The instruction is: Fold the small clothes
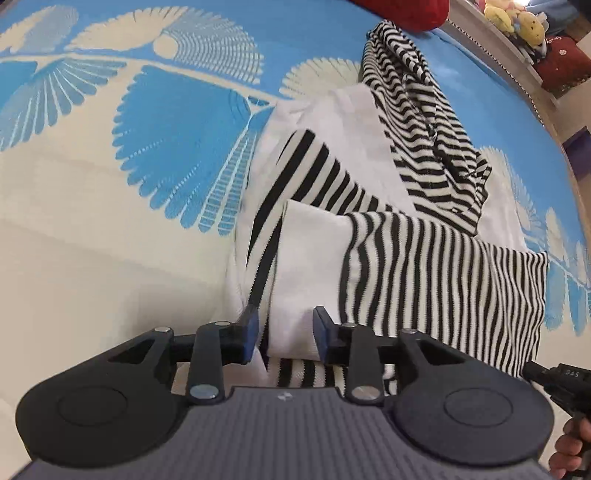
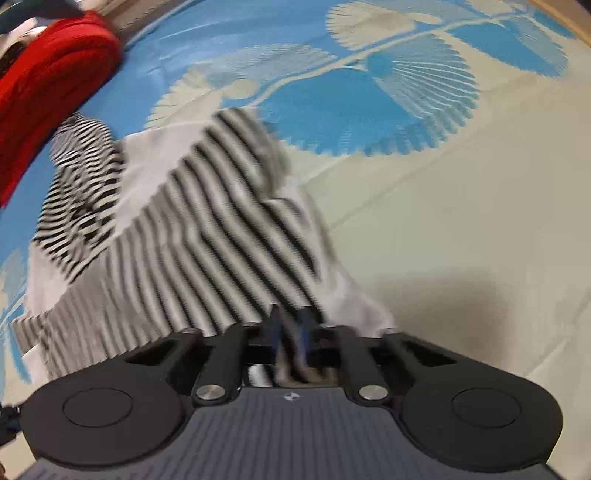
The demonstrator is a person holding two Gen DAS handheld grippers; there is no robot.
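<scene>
A black-and-white striped garment point(image 1: 424, 266) with white panels lies partly folded on the bedspread point(image 1: 110, 221). Its hood end point(image 1: 417, 122) is bunched toward the far side. My left gripper point(image 1: 287, 326) points down at the near edge with its jaws apart. A white fold of the garment lies between them, and the pads do not clearly press it. In the blurred right wrist view, my right gripper point(image 2: 290, 328) is shut on the garment's point(image 2: 207, 229) near hem. The right gripper's tip point(image 1: 554, 376) also shows at the lower right of the left wrist view.
The bedspread point(image 2: 461, 221) is blue and cream with a fan-leaf print. A red cushion point(image 2: 48, 92) lies at the head of the bed beyond the garment. Soft toys point(image 1: 513, 18) sit on a ledge past the bed edge. A hand point(image 1: 569, 443) holds the right gripper.
</scene>
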